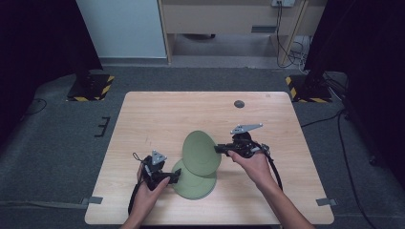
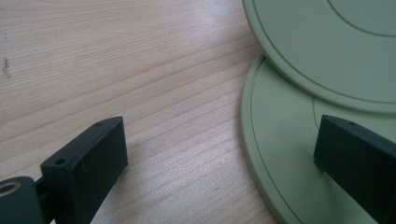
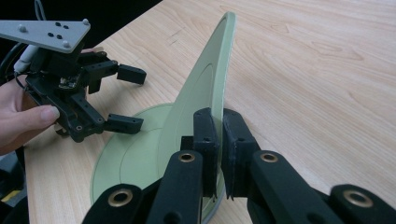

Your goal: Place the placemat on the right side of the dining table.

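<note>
Two pale green plates on the wooden table (image 1: 157,114), near the person's edge, roughly centre. Right gripper (image 1: 220,149) is clamped on the rim of the upper plate (image 1: 201,152); in the right gripper view both black jaws pinch that rim edge-on, pads flat against either face of the plate (image 3: 205,93), no gap visible. That plate is tilted up steeply, held side raised clear of the table, its low edge down by the lower plate (image 1: 191,186); whether the two still touch there I can't tell. Lower plate lies flat on the table, partly covered by the tilted one in the high view. Left gripper (image 1: 177,177) sits at the lower plate's left edge with jaws spread wide and gripping nothing: in the left gripper view one jaw is over bare wood, the other over the lower plate's surface (image 2: 280,154), so the rim runs between them, pads not pressing on it. The right gripper view shows the same from the far side, left gripper (image 3: 130,98) with its two fingers well apart, lower one just above the flat plate's rim, upper one in the air. Upper plate's edge (image 2: 327,51) overhangs the lower plate in the left gripper view. Small dark round mark (image 1: 239,104) on the table's far side, well apart from the plates.
</note>
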Demonstrator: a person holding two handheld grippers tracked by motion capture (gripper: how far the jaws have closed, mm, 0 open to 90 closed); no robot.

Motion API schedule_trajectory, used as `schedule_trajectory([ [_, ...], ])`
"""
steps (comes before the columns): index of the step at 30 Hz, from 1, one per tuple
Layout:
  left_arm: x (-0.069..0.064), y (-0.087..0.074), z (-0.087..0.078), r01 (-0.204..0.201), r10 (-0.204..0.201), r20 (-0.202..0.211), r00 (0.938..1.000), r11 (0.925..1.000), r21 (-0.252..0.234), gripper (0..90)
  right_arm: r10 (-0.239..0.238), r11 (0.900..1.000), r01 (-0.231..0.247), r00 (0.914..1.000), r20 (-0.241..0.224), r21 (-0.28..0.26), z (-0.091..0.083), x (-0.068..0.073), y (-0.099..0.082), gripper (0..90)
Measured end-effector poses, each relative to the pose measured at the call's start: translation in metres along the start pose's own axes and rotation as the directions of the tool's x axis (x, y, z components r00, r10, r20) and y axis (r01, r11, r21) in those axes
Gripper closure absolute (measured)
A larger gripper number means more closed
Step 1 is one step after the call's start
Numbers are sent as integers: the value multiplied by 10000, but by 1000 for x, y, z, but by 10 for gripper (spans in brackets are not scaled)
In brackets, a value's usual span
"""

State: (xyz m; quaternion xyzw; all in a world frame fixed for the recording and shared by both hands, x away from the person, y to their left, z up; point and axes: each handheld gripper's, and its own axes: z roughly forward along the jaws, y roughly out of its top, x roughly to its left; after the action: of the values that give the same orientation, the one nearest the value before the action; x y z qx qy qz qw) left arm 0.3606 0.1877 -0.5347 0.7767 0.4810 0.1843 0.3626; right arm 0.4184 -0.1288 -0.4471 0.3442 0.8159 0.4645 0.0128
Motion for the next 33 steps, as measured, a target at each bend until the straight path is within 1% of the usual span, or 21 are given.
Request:
schedule_trajectory([
  [5,0,0,0,27,-27,20,10000,10000,12,22,5,9998,-5,10000,11,-176,-5,0,5,860],
  [18,1,-1,0,121,-122,73,9999,9999,52,22,-320,9982,330,9993,204,-495,-24,8,27,861],
  [21,1,-1,0,143,-143,95,9999,9999,66,21,-358,9976,379,9987,365,-571,-30,7,33,861],
  [27,2,-1,0,181,-182,116,9998,9998,83,21,-339,9967,406,9949,952,-696,-41,-1,42,862],
  [28,2,-1,0,173,-174,107,9998,9998,83,21,-311,9969,385,9939,1058,-687,-43,-4,43,862],
  [29,1,-1,0,169,-170,104,9998,9998,81,21,-169,9973,252,9928,1189,-688,-45,-7,44,862],
  [33,2,-1,0,208,-209,135,9997,9998,75,21,-20,9975,118,9901,1407,-690,-49,-14,45,863],
])
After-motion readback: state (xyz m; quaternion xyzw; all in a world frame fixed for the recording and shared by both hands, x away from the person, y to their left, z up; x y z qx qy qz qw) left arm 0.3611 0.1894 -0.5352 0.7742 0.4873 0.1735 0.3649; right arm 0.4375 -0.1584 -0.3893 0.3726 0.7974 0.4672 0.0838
